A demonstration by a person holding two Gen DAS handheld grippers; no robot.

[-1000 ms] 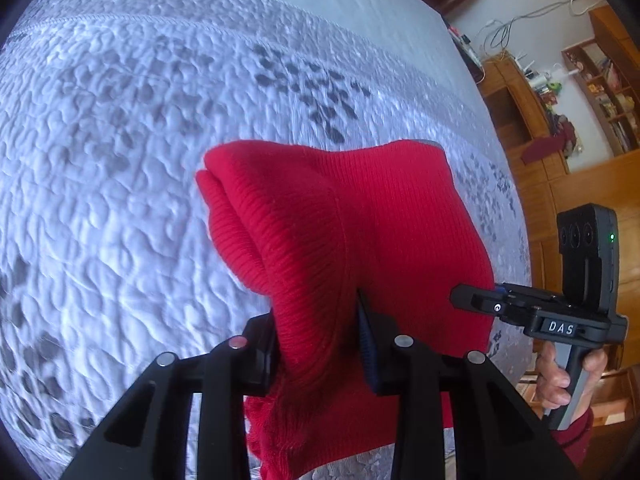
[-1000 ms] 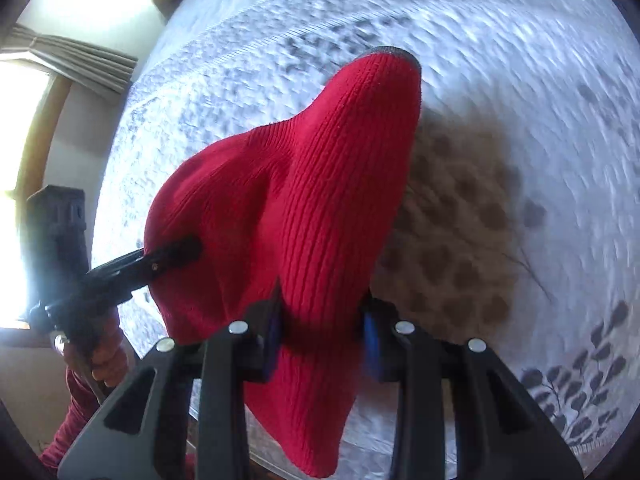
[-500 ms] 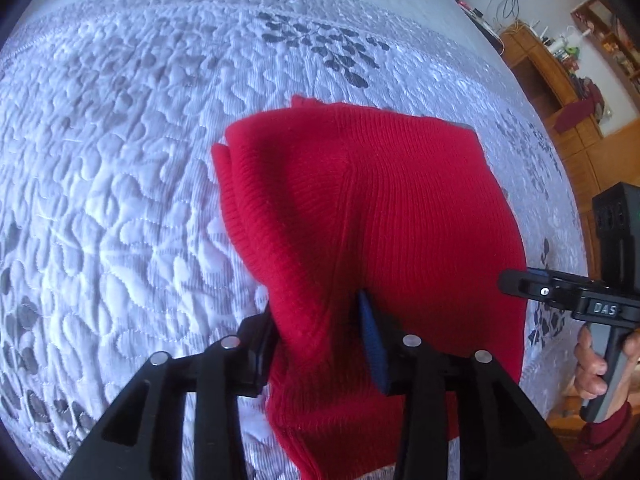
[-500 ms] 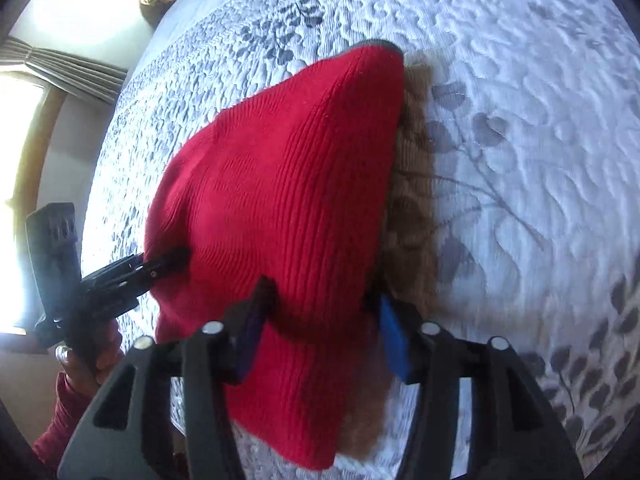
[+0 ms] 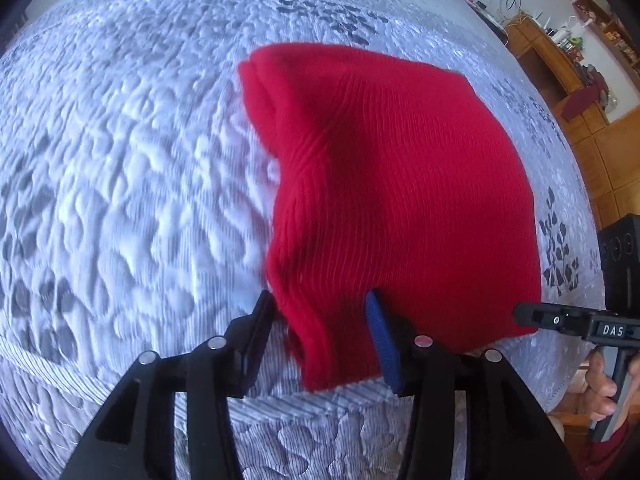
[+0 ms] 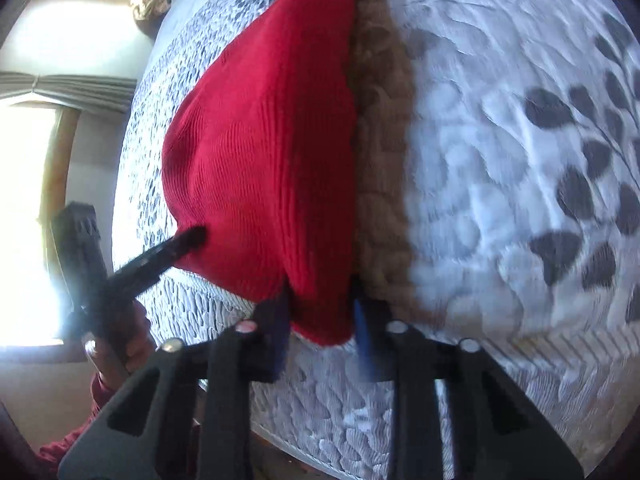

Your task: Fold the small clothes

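Note:
A red ribbed knit garment [image 5: 392, 184] lies folded on the white quilted bed cover [image 5: 120, 184]. My left gripper [image 5: 320, 320] has its jaws spread wider than the garment's near left corner, which lies between them. My right gripper [image 6: 320, 312] stands the same way around the near right corner of the garment [image 6: 264, 152]. Each gripper shows in the other's view, the right one [image 5: 560, 322] at the garment's right edge, the left one [image 6: 168, 252] at its left edge.
The bed cover [image 6: 500, 184] has grey leaf prints. Its near edge runs just below both grippers. Wooden shelves and cabinets [image 5: 580, 64] stand beyond the bed at right. A bright window with a curtain [image 6: 52, 92] is at left.
The garment was held up in both shut grippers. It has come down flat onto the bed, and both grippers have opened around its near corners.

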